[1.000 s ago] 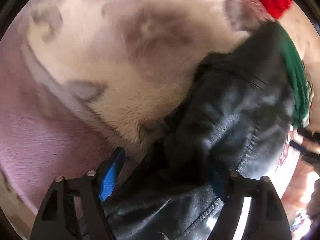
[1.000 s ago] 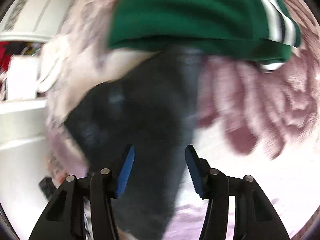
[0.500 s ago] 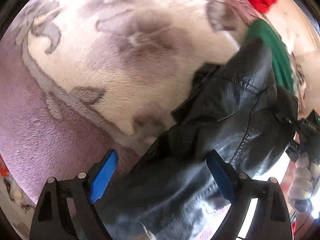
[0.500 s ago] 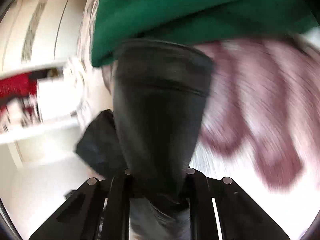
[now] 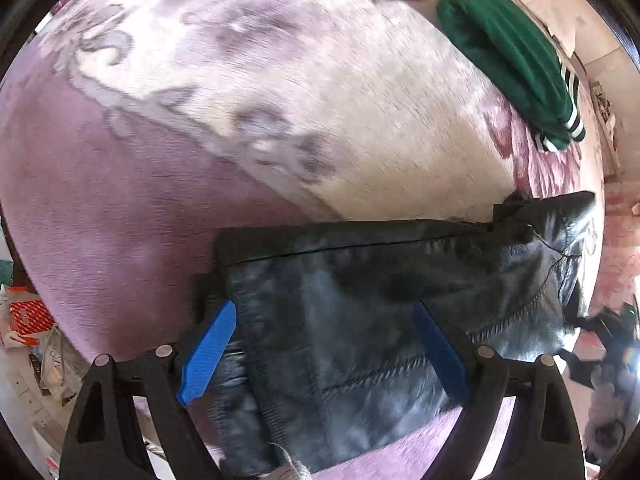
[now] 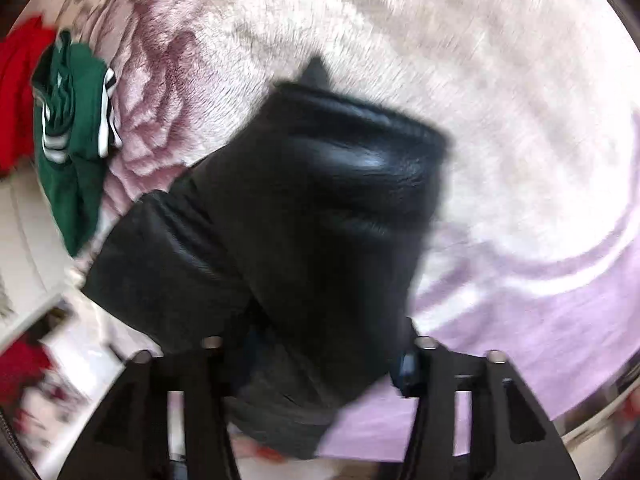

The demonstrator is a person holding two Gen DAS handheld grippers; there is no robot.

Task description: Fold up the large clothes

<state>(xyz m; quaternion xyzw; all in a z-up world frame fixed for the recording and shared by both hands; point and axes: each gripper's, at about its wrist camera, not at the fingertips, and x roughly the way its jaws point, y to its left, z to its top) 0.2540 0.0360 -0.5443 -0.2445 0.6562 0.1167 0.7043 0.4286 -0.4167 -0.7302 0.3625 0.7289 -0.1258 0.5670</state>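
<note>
A black leather jacket (image 5: 380, 300) lies stretched across a purple and cream floral blanket (image 5: 200, 120). My left gripper (image 5: 324, 352) is open, its blue pads (image 5: 208, 344) spread wide over the jacket's near left part without pinching it. In the right wrist view the jacket (image 6: 320, 220) fills the middle, bunched and glossy, and runs down between the fingers of my right gripper (image 6: 320, 360). The fingers stand apart with leather between them; the pads are mostly hidden, so the grip is unclear.
A folded green garment with white stripes (image 5: 516, 60) lies at the blanket's far right, also in the right wrist view (image 6: 72, 120). A red cloth (image 6: 16, 100) lies beside it. Boxes and clutter (image 5: 28, 320) sit beyond the bed's left edge.
The left gripper has let go of the jacket, opened wide and pulled back. The jacket now lies spread flatter. The right gripper's fingers have moved apart and it swung over the jacket.
</note>
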